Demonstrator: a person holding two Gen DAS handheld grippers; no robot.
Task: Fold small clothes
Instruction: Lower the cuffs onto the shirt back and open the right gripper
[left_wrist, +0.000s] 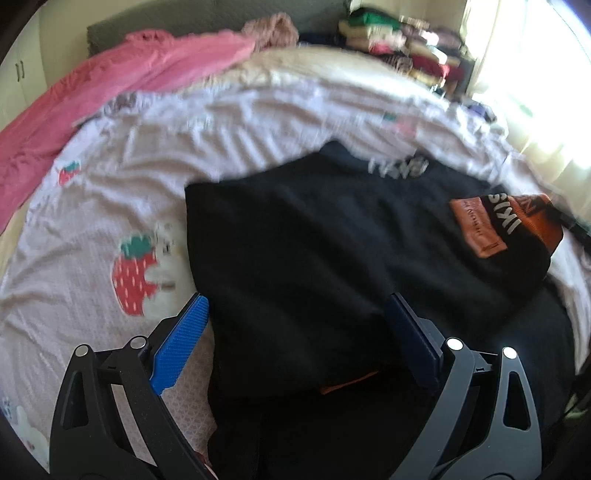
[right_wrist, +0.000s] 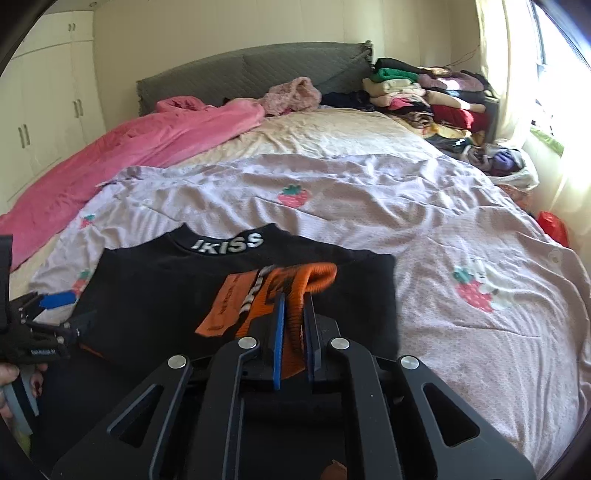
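Two grippers work over a black top (right_wrist: 177, 284) that lies flat near the bed's (right_wrist: 480, 332) near edge, on a lilac sheet (right_wrist: 332, 221) printed with strawberries.

Nearest in the right wrist view, the right gripper (right_wrist: 295, 306) has its blue fingers (right_wrist: 279, 332) clamped on an orange ribbed cuff (right_wrist: 317, 280), which stands up between them over the top's right half. Beside the cuff an orange patch (right_wrist: 221, 306) carries small print too fine to read, and a strip of white letters next to it is creased and only partly legible.

The left gripper (left_wrist: 295, 302) hovers over the top's near left part with its fingers (left_wrist: 181, 343) wide apart and nothing between them; one blue pad faces the camera, the other is in shadow. That view is smeared by motion, so the lettering there reads poorly. A sliver of orange (left_wrist: 347, 382) peeps from under the near fold. In the right wrist view a hand (right_wrist: 11, 376) at the left edge is cut off by the frame.

The top's neckband (right_wrist: 225, 242) points away toward the headboard (right_wrist: 258, 70), and white letters on it read "IKISS". Its long axis runs from near edge to far; the hem end is hidden under the grippers.

Farther on, a pink blanket (right_wrist: 129, 147) lies along the bed's left side. Folded clothes (right_wrist: 424, 96) are stacked at the far right corner, partly washed out by window glare.
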